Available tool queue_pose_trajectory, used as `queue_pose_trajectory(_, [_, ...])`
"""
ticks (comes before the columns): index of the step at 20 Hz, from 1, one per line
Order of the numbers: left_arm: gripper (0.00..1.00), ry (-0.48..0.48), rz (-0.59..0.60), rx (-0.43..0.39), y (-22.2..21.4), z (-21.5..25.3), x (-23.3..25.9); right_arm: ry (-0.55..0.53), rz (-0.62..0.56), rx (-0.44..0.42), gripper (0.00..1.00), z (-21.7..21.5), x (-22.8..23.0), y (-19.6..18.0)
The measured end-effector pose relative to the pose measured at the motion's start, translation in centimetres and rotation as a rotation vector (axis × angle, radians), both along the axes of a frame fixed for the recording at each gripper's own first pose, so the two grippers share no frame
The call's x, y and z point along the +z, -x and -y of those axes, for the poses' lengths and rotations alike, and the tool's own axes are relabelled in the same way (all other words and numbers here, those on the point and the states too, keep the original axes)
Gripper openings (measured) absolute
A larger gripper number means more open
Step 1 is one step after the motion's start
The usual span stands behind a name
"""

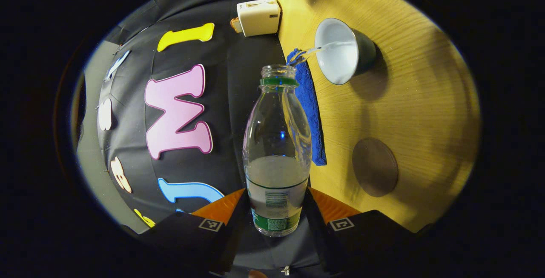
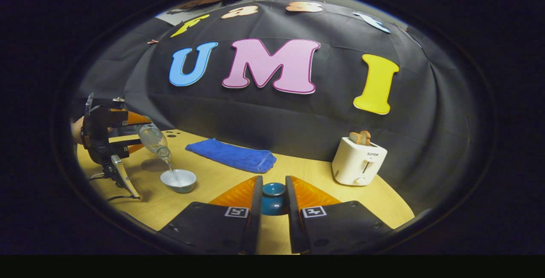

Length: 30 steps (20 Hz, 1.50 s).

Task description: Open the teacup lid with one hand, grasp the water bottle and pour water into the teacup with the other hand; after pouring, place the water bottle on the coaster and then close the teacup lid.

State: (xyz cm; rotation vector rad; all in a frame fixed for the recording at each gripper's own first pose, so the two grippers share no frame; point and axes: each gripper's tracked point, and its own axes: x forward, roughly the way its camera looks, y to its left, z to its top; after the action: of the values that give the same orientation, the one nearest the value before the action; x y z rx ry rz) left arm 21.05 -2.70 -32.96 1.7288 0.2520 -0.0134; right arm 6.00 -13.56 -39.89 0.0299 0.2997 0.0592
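Water bottle (image 1: 277, 150), clear and partly filled, tilted mouth-down over the open teacup (image 1: 340, 51), clamped by the left gripper (image 1: 276, 210); right gripper (image 2: 273, 199) clasps the teacup lid (image 2: 273, 196).

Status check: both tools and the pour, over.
Left tool shut on bottle, pouring into teacup. Right tool holding lid. Coaster free.

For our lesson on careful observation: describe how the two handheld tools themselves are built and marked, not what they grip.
Each tool has a black body with two wedge-shaped orange panels leading to its fingers, and a small square black-and-white marker on each side, as on the left tool and the right tool. Seen from farther off in the right gripper view, the left tool trails a thin dark cable across the table.
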Motion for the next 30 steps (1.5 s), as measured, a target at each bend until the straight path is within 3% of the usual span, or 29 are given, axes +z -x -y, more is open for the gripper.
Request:
queue_pose_trajectory(1, [0.75,-0.008,0.004,-0.002,-0.1,0.0,0.0,0.001,0.001,-0.004,0.26,0.2,0.1,0.0])
queue_pose_trajectory(3, [0.75,-0.023,0.018,-0.013,-0.2,0.1,0.2,-0.001,0.006,-0.011,0.36,0.4,0.2,0.1])
queue_pose_trajectory(9, [0.76,-0.085,0.049,-0.066,-0.5,0.3,0.8,-0.005,0.014,-0.009,0.36,0.5,0.5,0.2])
queue_pose_trajectory(10, [0.76,-0.093,0.059,-0.077,-0.5,0.4,1.2,-0.007,0.015,-0.010,0.31,0.5,0.5,0.3])
queue_pose_trajectory(12, [0.75,-0.109,0.081,-0.104,-0.7,0.7,1.8,-0.012,0.016,-0.012,0.36,0.7,0.4,0.4])
queue_pose_trajectory(13, [0.75,-0.120,0.093,-0.119,-0.9,0.8,2.1,-0.014,0.015,-0.014,0.31,0.7,0.4,0.5])
queue_pose_trajectory(19, [0.75,-0.173,0.119,-0.175,-1.3,1.8,3.0,-0.028,0.014,-0.024,0.36,1.0,0.3,0.6])
queue_pose_trajectory(21, [0.75,-0.188,0.131,-0.186,-1.5,1.9,3.5,-0.030,0.016,-0.025,0.26,1.1,0.3,0.6])
queue_pose_trajectory(25, [0.75,-0.227,0.143,-0.201,-2.1,2.0,3.9,-0.031,0.019,-0.025,0.36,1.1,0.3,0.6])
queue_pose_trajectory(26, [0.75,-0.228,0.138,-0.203,-2.1,1.9,3.9,-0.032,0.020,-0.025,0.31,1.2,0.4,0.5])
queue_pose_trajectory(28, [0.75,-0.245,0.146,-0.216,-2.2,2.1,4.2,-0.029,0.022,-0.027,0.36,1.2,0.5,0.5])
queue_pose_trajectory(30, [0.75,-0.260,0.178,-0.233,-2.3,2.2,5.2,-0.029,0.023,-0.028,0.33,1.3,0.5,0.6])
